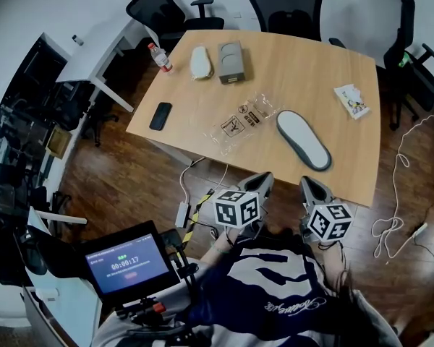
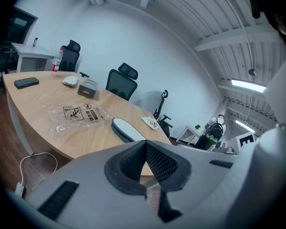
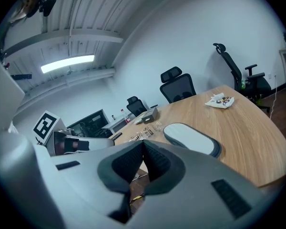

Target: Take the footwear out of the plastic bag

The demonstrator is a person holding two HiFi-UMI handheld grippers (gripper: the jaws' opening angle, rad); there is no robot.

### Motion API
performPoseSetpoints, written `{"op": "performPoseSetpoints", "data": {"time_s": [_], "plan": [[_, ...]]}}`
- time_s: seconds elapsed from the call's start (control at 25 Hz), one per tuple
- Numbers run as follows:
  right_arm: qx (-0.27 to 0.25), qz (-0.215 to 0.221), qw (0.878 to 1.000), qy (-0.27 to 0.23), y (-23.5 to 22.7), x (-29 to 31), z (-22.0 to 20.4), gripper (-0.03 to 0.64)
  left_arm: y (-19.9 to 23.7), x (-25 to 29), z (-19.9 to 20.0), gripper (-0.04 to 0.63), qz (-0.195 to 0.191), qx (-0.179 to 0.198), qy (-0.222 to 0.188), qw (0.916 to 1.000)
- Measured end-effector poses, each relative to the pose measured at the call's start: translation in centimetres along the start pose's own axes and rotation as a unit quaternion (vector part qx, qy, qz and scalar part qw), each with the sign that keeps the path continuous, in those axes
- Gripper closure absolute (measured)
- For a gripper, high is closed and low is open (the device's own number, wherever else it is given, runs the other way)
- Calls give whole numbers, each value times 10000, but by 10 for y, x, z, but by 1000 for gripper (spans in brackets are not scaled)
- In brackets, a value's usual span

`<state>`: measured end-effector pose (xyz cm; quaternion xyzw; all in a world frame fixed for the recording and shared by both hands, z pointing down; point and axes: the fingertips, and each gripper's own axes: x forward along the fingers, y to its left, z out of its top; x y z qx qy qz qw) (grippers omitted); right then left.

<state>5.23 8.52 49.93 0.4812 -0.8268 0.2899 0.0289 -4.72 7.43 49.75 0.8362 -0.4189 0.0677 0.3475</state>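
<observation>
A flat grey slipper with a white top point(image 1: 302, 139) lies on the wooden table point(image 1: 289, 71), just right of an empty-looking clear plastic bag with black print point(image 1: 239, 121). Both also show in the left gripper view, the slipper point(image 2: 127, 129) and the bag point(image 2: 74, 113), and in the right gripper view, the slipper point(image 3: 193, 138) and the bag point(image 3: 145, 131). My left gripper point(image 1: 264, 179) and right gripper point(image 1: 309, 184) hang side by side off the table's near edge, close to my body. Both are shut on nothing, the left gripper point(image 2: 145, 146) and the right gripper point(image 3: 143, 146) with pads together.
On the far part of the table lie a black phone point(image 1: 160, 116), a bottle point(image 1: 159, 56), a white object point(image 1: 200, 62), a grey box point(image 1: 230, 61) and a printed packet point(image 1: 352, 100). Office chairs point(image 1: 286, 2) ring the table. A screen point(image 1: 126, 264) stands at lower left; cables point(image 1: 398, 179) trail on the floor.
</observation>
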Motion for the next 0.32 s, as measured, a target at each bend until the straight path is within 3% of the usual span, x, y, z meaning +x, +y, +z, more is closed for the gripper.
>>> {"op": "performPoseSetpoints", "data": {"time_s": [0.32], "plan": [[7,-93,10000,-4,-1,3,1,623,0,3,0,594,-99,93,80,9999]]}}
